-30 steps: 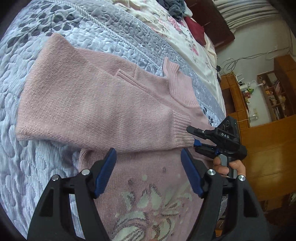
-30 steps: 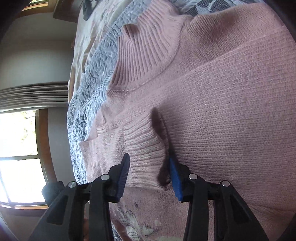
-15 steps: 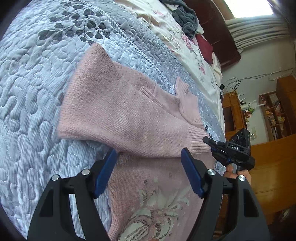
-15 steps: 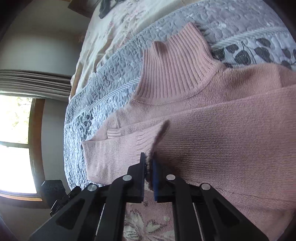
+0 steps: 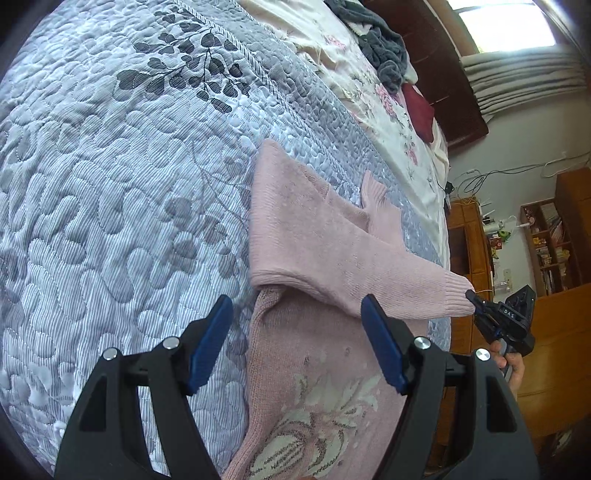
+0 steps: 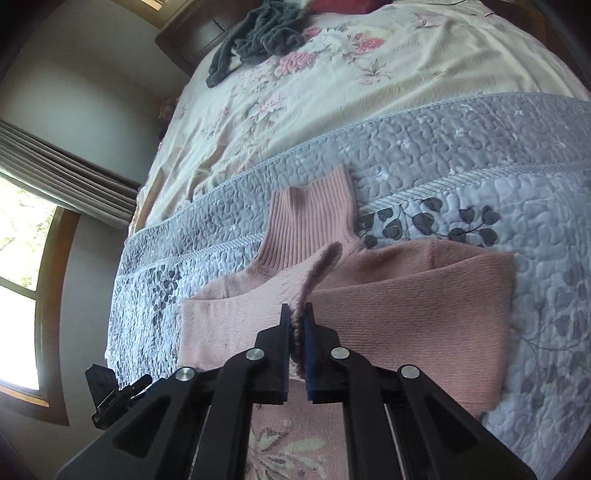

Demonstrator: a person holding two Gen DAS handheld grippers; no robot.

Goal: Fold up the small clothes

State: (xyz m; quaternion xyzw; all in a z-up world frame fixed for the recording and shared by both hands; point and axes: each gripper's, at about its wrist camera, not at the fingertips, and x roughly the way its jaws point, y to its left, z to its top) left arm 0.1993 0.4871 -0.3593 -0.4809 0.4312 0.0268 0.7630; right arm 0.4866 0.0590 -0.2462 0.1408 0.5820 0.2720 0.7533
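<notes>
Pink sweater (image 5: 317,373) laid flat on quilt (image 5: 110,192). Sleeve cuff (image 5: 448,297) pinched by right gripper (image 6: 296,325), 3 o'clock. Left gripper (image 5: 295,345) held spread, empty, above hem.

The sweater (image 5: 325,236) lies on the quilt (image 5: 110,166), its collar (image 6: 310,225) at the far end and one sleeve (image 5: 369,273) folded across its body. The right gripper (image 6: 296,325) grips the cuff (image 5: 456,299) at the sweater's right edge; the left gripper (image 5: 295,343) hangs over the near hem. Beyond the quilt, a grey garment (image 6: 258,33) lies on the sheet (image 6: 369,66).
</notes>
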